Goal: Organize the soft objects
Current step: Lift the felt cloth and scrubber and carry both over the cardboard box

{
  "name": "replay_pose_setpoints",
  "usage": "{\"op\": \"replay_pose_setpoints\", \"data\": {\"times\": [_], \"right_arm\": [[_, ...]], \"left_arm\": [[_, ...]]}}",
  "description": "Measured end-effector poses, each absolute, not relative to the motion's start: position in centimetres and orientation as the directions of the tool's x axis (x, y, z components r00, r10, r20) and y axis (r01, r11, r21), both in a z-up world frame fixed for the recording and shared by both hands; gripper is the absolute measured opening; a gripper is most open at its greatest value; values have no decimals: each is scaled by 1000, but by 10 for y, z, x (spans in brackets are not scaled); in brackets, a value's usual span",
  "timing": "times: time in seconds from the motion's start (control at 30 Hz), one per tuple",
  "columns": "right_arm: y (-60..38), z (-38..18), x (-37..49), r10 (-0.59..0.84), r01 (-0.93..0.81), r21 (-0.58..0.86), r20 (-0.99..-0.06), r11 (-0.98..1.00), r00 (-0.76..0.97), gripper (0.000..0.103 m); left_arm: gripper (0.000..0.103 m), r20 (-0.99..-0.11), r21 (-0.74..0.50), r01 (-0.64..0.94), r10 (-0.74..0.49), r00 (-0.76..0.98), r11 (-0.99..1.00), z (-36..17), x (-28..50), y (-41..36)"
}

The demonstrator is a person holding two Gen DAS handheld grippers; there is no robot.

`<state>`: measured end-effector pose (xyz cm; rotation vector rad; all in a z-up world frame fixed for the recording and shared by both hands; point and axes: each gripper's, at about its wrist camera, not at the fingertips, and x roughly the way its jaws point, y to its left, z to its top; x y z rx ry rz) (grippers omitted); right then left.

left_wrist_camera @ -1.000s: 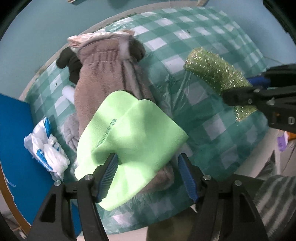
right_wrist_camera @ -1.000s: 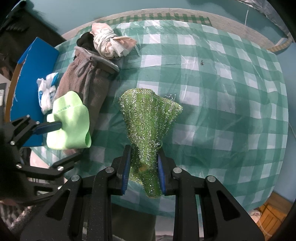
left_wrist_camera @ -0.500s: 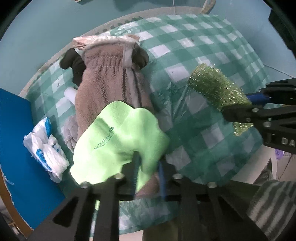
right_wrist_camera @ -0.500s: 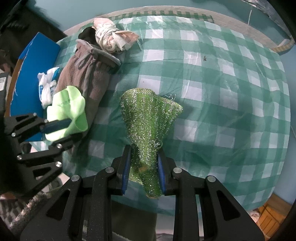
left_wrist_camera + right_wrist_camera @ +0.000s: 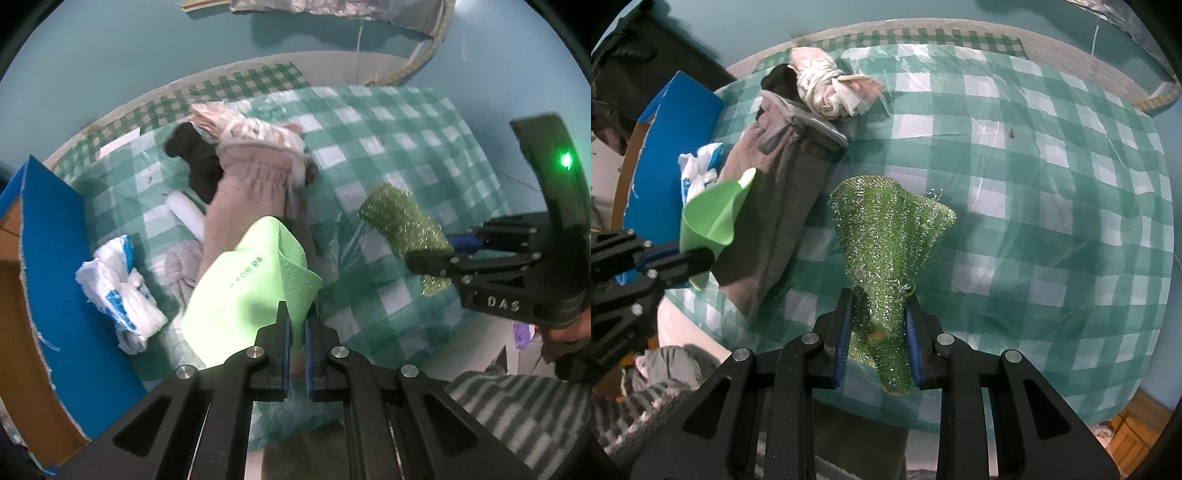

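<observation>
My left gripper (image 5: 297,325) is shut on a light green cloth (image 5: 243,288) and holds it lifted above a brown fleece garment (image 5: 255,192). The cloth also shows in the right wrist view (image 5: 709,218), held by the left gripper (image 5: 698,258). My right gripper (image 5: 879,325) is shut on a glittery green mesh cloth (image 5: 886,236) and holds it above the checked tablecloth (image 5: 1052,206). The mesh cloth also shows in the left wrist view (image 5: 402,225), at the right.
A knotted pink-white bag (image 5: 831,88) and a dark item (image 5: 199,162) lie at the garment's far end. A crumpled white-blue bag (image 5: 118,291) and a white roll (image 5: 186,212) lie beside a blue board (image 5: 62,266) at the table's left edge.
My left gripper has closed on the light green cloth and lifted it off the brown garment. My right gripper still holds the mesh cloth, almost unmoved.
</observation>
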<state>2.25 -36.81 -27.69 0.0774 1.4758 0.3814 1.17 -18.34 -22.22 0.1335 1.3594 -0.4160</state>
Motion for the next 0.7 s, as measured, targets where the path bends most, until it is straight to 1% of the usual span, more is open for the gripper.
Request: {"op": "replay_pose_setpoints", "data": {"times": [0.33, 0.7], "right_arm": [[-352, -250, 21, 310, -278, 279, -948, 919, 73, 25], [-327, -216, 27, 335, -328, 288, -937, 900, 97, 25]], "left_arm": [[6, -944, -176, 300, -247, 218, 937, -183, 16, -150], [6, -923, -156, 244, -229, 310, 957, -142, 14, -119]]}}
